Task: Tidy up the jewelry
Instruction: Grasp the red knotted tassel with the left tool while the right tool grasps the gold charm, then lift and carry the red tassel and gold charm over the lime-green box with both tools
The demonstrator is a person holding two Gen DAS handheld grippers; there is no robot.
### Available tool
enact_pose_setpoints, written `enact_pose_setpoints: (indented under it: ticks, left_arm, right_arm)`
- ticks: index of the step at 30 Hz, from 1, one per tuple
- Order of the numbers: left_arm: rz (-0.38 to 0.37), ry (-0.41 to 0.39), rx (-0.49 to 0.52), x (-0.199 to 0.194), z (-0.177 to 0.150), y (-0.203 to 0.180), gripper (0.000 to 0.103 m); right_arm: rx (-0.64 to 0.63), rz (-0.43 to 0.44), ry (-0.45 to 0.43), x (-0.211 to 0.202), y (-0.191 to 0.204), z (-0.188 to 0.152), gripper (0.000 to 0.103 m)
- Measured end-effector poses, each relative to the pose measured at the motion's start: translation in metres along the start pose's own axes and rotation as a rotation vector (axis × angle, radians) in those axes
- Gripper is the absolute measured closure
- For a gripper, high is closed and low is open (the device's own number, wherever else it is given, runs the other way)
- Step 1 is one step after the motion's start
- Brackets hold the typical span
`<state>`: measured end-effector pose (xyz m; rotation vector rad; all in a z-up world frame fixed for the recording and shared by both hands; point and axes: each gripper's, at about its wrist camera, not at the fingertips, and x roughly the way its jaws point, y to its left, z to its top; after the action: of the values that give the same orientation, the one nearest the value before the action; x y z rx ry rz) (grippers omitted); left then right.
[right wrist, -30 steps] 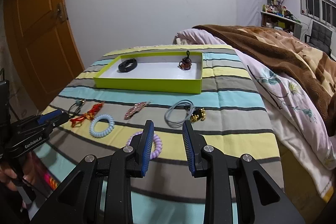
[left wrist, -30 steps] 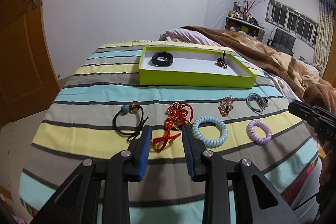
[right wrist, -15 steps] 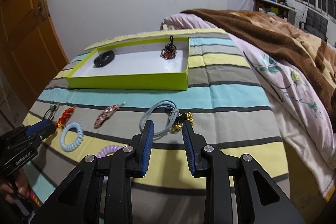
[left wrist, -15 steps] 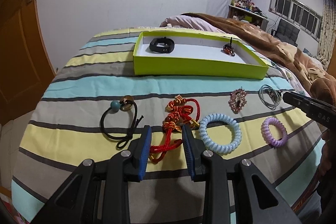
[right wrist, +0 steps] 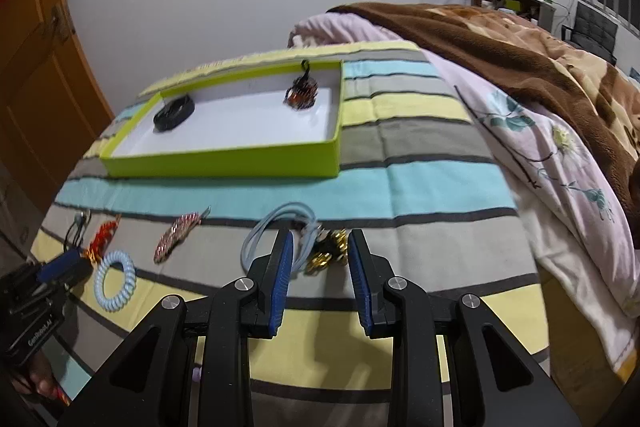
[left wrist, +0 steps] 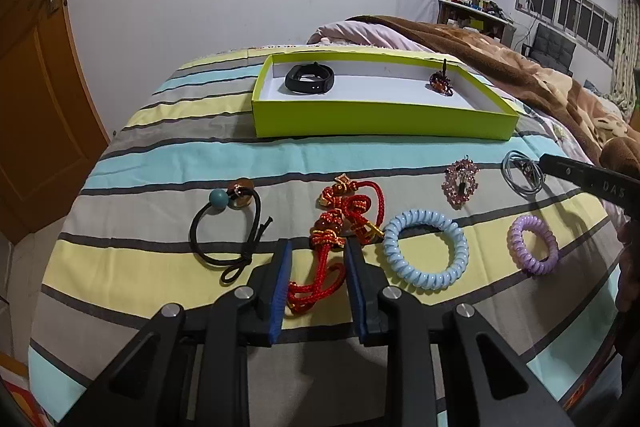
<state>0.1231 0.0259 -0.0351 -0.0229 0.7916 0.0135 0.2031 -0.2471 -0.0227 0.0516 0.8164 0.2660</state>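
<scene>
A lime-green tray (left wrist: 380, 117) at the back of the striped cloth holds a black band (left wrist: 310, 78) and a dark red beaded charm (left wrist: 441, 83). My left gripper (left wrist: 318, 255) is open, its blue pads either side of the red knotted cord (left wrist: 344, 223). My right gripper (right wrist: 318, 247) is open, its pads around the gold beads (right wrist: 328, 253) of the grey cord bracelet (right wrist: 276, 233). In front of the tray lie a black hair tie (left wrist: 228, 223), a blue coil ring (left wrist: 425, 249), a purple coil ring (left wrist: 533, 243) and a pink brooch (left wrist: 460, 182).
The striped cloth (left wrist: 172, 163) covers a bed end. A brown blanket (right wrist: 520, 39) and floral sheet (right wrist: 552, 155) lie to the right. An orange door (left wrist: 36, 87) stands on the left. A white wall is behind.
Both grippers have moved forward and down. The left now straddles the red cord; the right has passed the purple ring and straddles the grey bracelet's beads. Both stay open.
</scene>
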Motion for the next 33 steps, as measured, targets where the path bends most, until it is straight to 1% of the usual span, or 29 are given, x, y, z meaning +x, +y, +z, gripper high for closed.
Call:
enact_pose_setpoints:
  ticks: [2,4,5,6,8,11,13,17,18,19,21,25,28,33]
  left_arm:
    - [-0.001,-0.001,-0.007,0.000,0.001,0.001,0.078]
    - [-0.002,-0.003,-0.010,0.000,0.001,0.002,0.082]
    - [-0.003,-0.003,-0.008,0.001,0.001,0.002,0.083]
    - [-0.001,-0.003,-0.006,0.000,0.000,0.002,0.083]
    - [0.001,-0.003,0.003,0.000,0.000,0.001,0.088]
    - [0.006,-0.002,0.019,0.000,0.000,-0.002,0.089]
    - [0.005,-0.002,0.018,0.000,0.000,-0.001,0.089]
    - [0.002,0.000,0.018,0.000,0.000,-0.001,0.089]
    - [0.002,0.001,0.021,0.000,0.000,-0.001,0.089]
    - [0.002,0.001,0.024,0.000,0.000,-0.002,0.089]
    - [0.002,0.002,0.029,0.000,0.000,-0.003,0.089]
    - [0.003,0.003,0.044,0.000,0.000,-0.005,0.093]
    - [-0.001,-0.005,0.041,-0.002,-0.001,-0.004,0.096]
    - [-0.058,-0.034,0.003,-0.013,-0.006,0.002,0.097]
  right_arm:
    - [0.016,-0.002,-0.003,0.000,-0.006,0.003,0.074]
    - [0.032,-0.007,0.018,0.005,-0.012,0.005,0.074]
    - [0.039,-0.004,0.029,0.007,-0.014,0.005,0.074]
    - [0.046,0.009,0.042,0.010,-0.016,0.004,0.074]
    - [0.042,0.026,0.050,0.011,-0.015,0.005,0.074]
    - [0.023,0.039,0.070,0.015,-0.010,0.006,0.074]
    - [0.028,0.067,0.104,0.021,-0.008,0.004,0.074]
    - [0.033,0.073,0.099,0.024,-0.009,0.005,0.074]
    - [0.031,0.074,0.096,0.024,-0.010,0.006,0.077]
    - [0.027,0.068,0.096,0.024,-0.010,0.006,0.082]
    - [0.017,0.066,0.093,0.025,-0.010,0.006,0.086]
    - [-0.009,0.055,0.086,0.025,-0.007,0.006,0.087]
    - [-0.009,0.064,0.081,0.022,-0.008,0.004,0.087]
    - [0.011,0.083,0.058,0.009,-0.010,0.001,0.087]
